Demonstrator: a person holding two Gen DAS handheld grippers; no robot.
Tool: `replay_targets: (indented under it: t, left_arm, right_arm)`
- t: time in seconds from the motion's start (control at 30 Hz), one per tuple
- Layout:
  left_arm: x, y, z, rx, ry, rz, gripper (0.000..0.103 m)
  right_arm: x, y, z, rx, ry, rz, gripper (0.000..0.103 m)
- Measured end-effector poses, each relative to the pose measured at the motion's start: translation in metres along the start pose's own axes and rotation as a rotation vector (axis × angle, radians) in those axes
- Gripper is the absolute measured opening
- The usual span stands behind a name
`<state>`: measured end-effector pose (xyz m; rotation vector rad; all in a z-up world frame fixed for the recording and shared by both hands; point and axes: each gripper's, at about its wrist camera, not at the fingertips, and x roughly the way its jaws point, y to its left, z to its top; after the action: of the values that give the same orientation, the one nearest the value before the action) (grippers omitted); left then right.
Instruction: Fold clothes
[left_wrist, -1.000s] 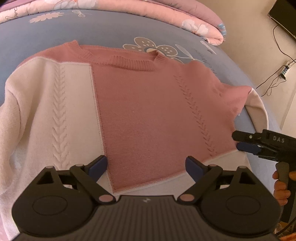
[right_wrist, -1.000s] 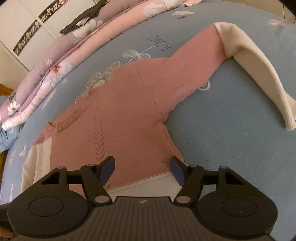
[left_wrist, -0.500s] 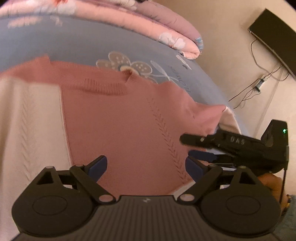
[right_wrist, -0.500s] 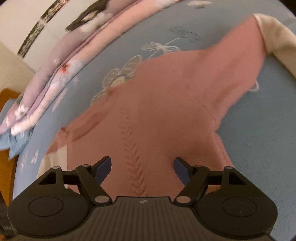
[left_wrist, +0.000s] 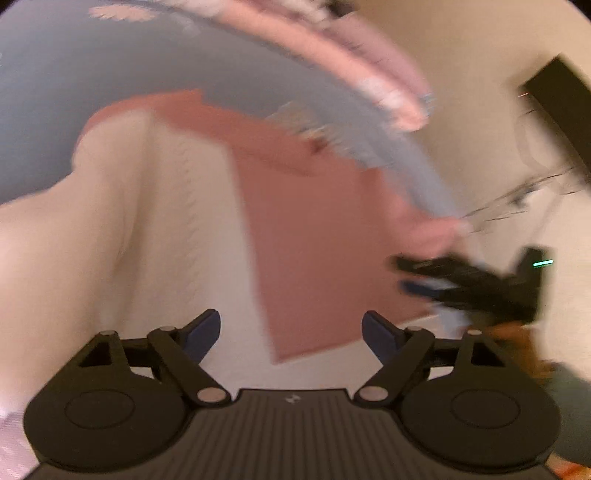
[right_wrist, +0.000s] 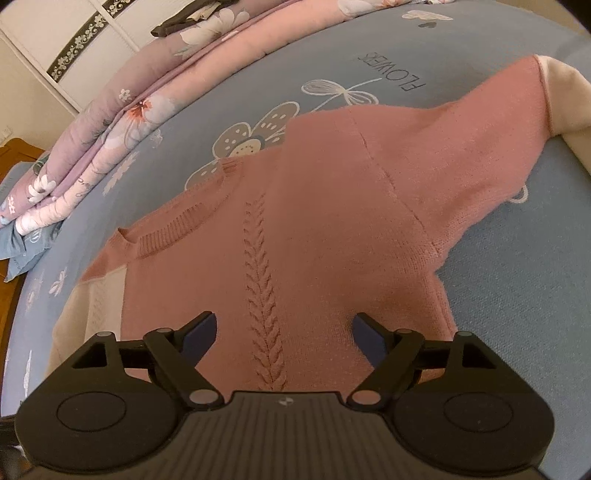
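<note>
a pink and cream sweater (right_wrist: 295, 236) is spread face up on the blue bed (right_wrist: 517, 295), its neckline toward the folded quilts (right_wrist: 122, 122). the right claw (right_wrist: 283, 336) is held apart and empty above the sweater's lower body, over the cable stitch. the left claw (left_wrist: 291, 334) is likewise apart and empty over the sweater's cream half, in a badly blurred view. if a claw is shut here, only the top knit layer may be pinched, so the fold could drag and bunch; the long pink sleeve (right_wrist: 491, 110) beyond the sweater's shoulder may trail unfolded.
</note>
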<state>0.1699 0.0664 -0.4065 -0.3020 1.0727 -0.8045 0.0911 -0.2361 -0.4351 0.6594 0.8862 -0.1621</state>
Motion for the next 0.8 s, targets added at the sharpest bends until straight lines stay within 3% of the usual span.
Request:
replay_targets:
  t: [0.07, 0.13, 0.17, 0.2, 0.27, 0.33, 0.53, 0.73, 0.77, 0.8]
  left_arm:
    - [-0.022, -0.005, 0.013, 0.042, -0.05, -0.047, 0.083]
    - [-0.039, 0.0, 0.031, 0.108, -0.082, 0.011, 0.083]
    - [-0.046, 0.005, 0.04, 0.137, -0.088, 0.053, 0.077]
    - [-0.05, 0.016, 0.05, 0.151, -0.079, 0.105, 0.058]
    - [-0.05, 0.049, 0.067, 0.125, -0.022, 0.206, 0.04]
    - [-0.049, 0.078, 0.079, 0.143, 0.017, 0.288, 0.04]
    - [-0.036, 0.105, 0.086, 0.311, 0.199, 0.367, 0.04]
    - [-0.023, 0.119, 0.087, 0.299, 0.332, 0.353, 0.041]
    - [-0.023, 0.118, 0.088, 0.293, 0.336, 0.337, 0.039]
    - [-0.023, 0.115, 0.088, 0.298, 0.345, 0.314, 0.029]
  right_arm:
    - [-0.001, 0.001, -0.001, 0.001, 0.002, -0.006, 0.088]
    - [0.001, 0.003, 0.0, -0.01, 0.005, -0.009, 0.089]
    - [0.002, 0.004, 0.0, -0.012, 0.007, -0.012, 0.089]
    - [0.003, 0.005, 0.0, -0.013, 0.008, -0.017, 0.089]
    - [0.004, 0.006, 0.0, -0.009, 0.008, -0.024, 0.09]
    - [0.004, 0.006, 0.0, 0.007, 0.002, -0.028, 0.09]
    - [0.005, 0.008, 0.0, 0.015, -0.004, -0.038, 0.091]
    - [0.006, 0.011, -0.001, -0.001, -0.002, -0.055, 0.092]
    - [0.006, 0.012, -0.001, -0.004, -0.001, -0.06, 0.092]
    - [0.006, 0.013, -0.001, -0.009, 0.001, -0.065, 0.092]
